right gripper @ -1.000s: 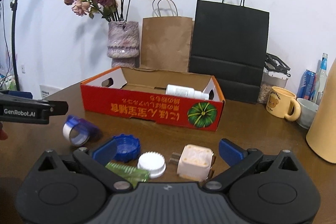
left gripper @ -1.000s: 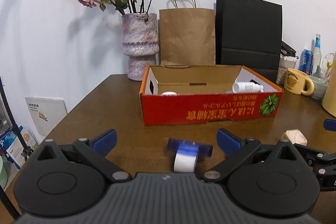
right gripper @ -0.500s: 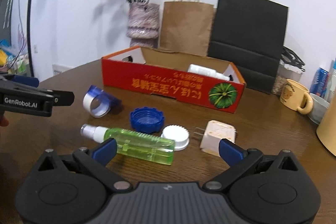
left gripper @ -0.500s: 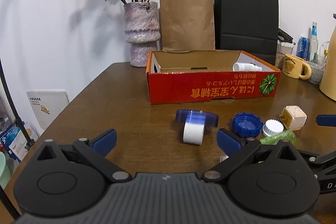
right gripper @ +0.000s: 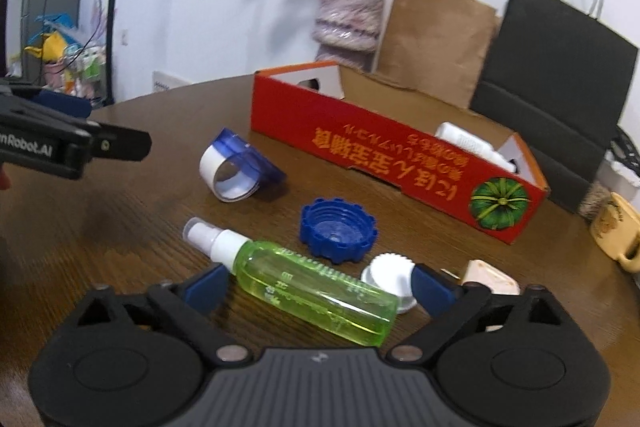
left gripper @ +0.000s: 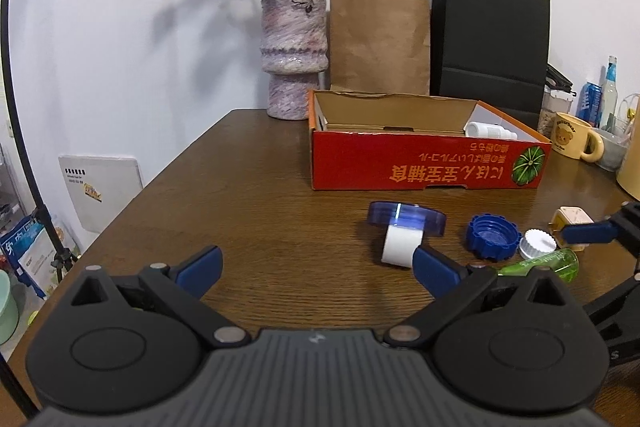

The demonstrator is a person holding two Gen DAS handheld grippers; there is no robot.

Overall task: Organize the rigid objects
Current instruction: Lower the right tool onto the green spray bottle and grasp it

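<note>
A green spray bottle with a white pump lies on the brown table. It rests slantwise between the fingers of my right gripper, whose jaws are closing, pads not pressing it. Beside it lie a blue cap, a white cap and a beige plug adapter. A white tape roll in a blue dispenser lies just ahead of my left gripper, which is open and empty. The red cardboard box behind holds a white bottle.
Behind the box stand a vase of dried roses, a brown paper bag and a black paper bag. A yellow mug and bottles crowd the right. The table's left edge drops to floor clutter.
My right gripper rolled and sank toward the green bottle, which now lies between its fingers. My left gripper drew back and left; the tape roll now sits farther ahead and to the right.
</note>
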